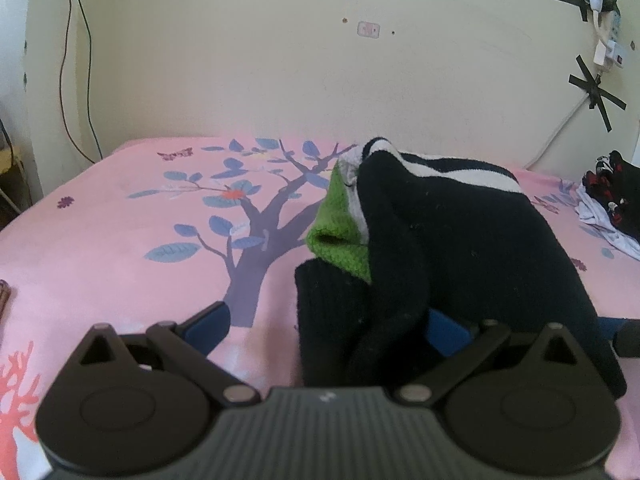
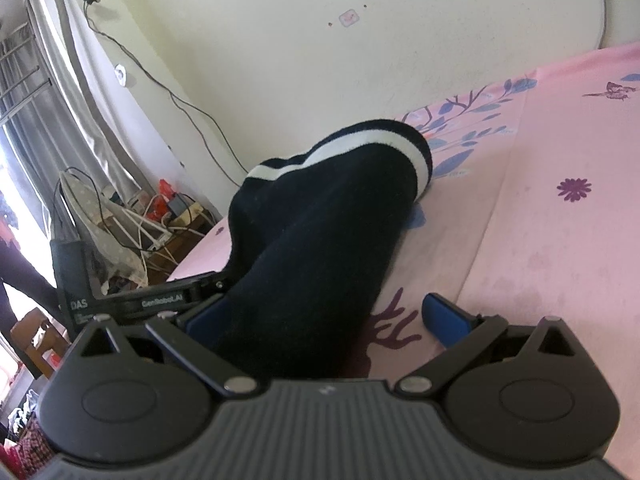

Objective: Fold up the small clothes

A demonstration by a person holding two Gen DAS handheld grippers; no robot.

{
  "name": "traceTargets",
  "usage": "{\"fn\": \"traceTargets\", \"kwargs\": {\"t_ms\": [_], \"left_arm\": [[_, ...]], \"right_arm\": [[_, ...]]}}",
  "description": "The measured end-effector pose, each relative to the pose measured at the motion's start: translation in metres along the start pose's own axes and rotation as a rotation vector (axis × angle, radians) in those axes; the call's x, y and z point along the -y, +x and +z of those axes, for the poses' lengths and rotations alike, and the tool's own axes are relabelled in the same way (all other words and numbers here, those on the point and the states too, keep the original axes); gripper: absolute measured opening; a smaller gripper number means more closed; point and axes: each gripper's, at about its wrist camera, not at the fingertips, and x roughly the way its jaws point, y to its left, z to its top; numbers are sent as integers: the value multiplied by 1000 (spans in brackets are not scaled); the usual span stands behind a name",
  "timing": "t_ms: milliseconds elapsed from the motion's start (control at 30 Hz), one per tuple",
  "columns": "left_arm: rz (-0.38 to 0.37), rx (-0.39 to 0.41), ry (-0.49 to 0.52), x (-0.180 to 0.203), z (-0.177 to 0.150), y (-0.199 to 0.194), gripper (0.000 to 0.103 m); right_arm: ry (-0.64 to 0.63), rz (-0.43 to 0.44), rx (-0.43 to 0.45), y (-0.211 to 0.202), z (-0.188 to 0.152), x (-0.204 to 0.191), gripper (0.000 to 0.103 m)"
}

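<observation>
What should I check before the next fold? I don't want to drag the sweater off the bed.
1. Left hand-held gripper open: ok, fingers spread, cloth lies between them.
2. Right hand-held gripper open: ok, the sweater lies against its left finger only.
3. Either gripper clamping cloth: not ok, neither is closed.
4. Sweater flat: not ok, bunched, green lining showing.
5. Bare sheet for folding: ok, to the sweater's left.
6. Other clothes apart from the sweater: ok.
</observation>
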Motion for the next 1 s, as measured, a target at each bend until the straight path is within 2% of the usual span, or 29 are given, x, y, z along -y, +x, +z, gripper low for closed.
{"fn": "traceTargets", "kwargs": {"t_ms": [300,600,1000], "left_arm": [[57,22,21,3,-2,-6,103],[95,24,43,6,-3,-11,103],[94,24,65,7,-2,-6,103]], "right_arm": [[-22,-21,0,0,-1,-3,96],[-135,-130,-2,2,-8,-20,96],[-72,-74,5,-2,-5,-9,96]]}}
